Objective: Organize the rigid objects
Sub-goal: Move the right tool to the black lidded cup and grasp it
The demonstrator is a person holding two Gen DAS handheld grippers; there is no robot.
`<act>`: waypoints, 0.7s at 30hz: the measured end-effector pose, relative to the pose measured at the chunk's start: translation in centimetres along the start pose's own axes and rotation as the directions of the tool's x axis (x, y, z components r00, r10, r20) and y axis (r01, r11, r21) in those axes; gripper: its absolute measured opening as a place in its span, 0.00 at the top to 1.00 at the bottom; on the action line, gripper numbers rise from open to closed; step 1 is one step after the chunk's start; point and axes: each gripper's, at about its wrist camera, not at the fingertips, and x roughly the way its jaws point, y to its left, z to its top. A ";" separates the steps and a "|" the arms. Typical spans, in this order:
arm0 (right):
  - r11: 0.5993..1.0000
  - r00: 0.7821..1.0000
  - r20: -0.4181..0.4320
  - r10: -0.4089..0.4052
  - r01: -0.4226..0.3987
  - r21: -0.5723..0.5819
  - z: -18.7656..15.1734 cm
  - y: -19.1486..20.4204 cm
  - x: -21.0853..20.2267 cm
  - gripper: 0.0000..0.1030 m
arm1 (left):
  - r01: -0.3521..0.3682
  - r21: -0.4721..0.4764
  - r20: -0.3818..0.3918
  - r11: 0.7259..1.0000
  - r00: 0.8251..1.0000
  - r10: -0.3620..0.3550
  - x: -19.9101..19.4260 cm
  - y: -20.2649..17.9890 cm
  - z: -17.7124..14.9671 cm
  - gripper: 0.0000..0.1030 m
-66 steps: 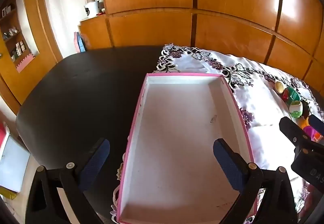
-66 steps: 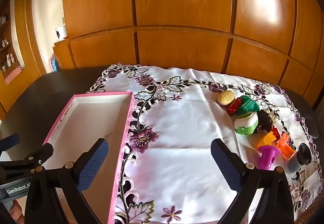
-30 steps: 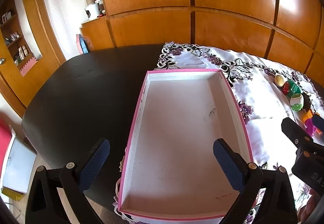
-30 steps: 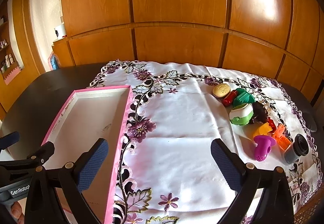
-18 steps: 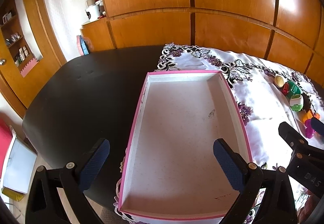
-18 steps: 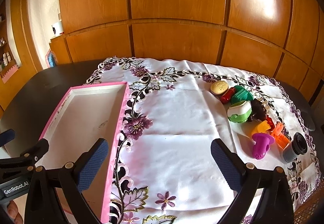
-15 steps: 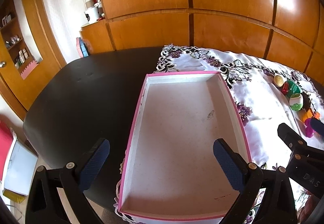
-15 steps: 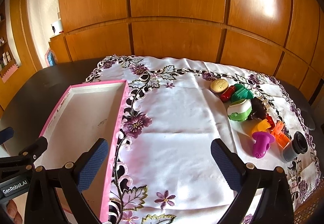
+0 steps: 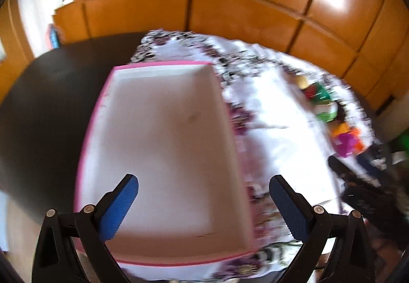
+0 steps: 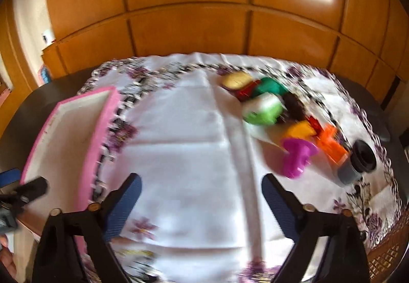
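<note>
Your left hand-held gripper (image 9: 203, 202) hangs over the pink-rimmed white box (image 9: 163, 144), with its blue pads (image 9: 118, 206) spread wide and nothing between them. The box lies on the dark tabletop (image 9: 48, 104), and its right side rests on the embroidered white tablecloth (image 10: 184, 144). Your right hand-held gripper (image 10: 201, 202) points down at the bare middle of the cloth; its jaws have just been closing a little, but they stand apart and hold nothing. The rigid objects lie in a close group on the right part of the cloth, well apart from the box: a tan round piece (image 10: 236, 79), a dark green piece (image 10: 271, 87), a white and green container (image 10: 263, 109), a dark brown piece (image 10: 294, 104), a yellow piece (image 10: 300, 129), an orange piece (image 10: 331, 146), a magenta piece (image 10: 296, 157) and a grey cup with black rim (image 10: 356, 164). Both views are blurred, so finer details you cannot read. The magenta piece is nearest to the right pad of your right hand-held gripper.
</note>
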 end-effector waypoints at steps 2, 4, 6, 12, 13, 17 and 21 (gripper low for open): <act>0.999 0.999 0.002 -0.039 0.039 0.027 -0.8 -2.2 0.1 0.23 | 0.067 -0.004 0.012 0.998 0.998 -0.067 -0.1 -0.8 0.1 0.00; 0.994 0.997 0.012 -0.070 0.069 0.080 -1.7 -4.8 0.0 0.24 | 0.127 -0.007 0.003 0.992 0.992 -0.127 0.1 -1.9 0.1 0.00; 0.984 0.995 0.018 -0.094 0.090 0.153 -2.6 -7.5 -0.2 0.24 | 0.142 0.018 -0.020 0.990 0.990 -0.142 0.5 -3.5 0.2 0.00; 0.933 0.969 0.095 -0.228 0.190 0.307 -3.7 -13.5 -1.2 0.24 | 0.269 0.195 -0.064 0.943 0.963 -0.262 1.4 -10.0 0.1 0.00; 0.923 0.960 0.110 -0.259 0.213 0.319 -3.7 -14.3 -1.2 0.24 | 0.286 0.209 -0.070 0.935 0.958 -0.277 1.5 -10.8 -0.1 0.00; 0.900 0.940 0.120 -0.318 0.260 0.351 -2.9 -16.6 0.2 0.24 | 0.333 0.220 -0.103 0.917 0.943 -0.318 2.4 -13.5 -0.2 0.00; 0.907 0.951 0.101 -0.293 0.243 0.343 -2.2 -18.6 2.3 0.26 | 0.326 0.203 -0.118 0.923 0.944 -0.308 3.7 -14.8 -0.2 0.00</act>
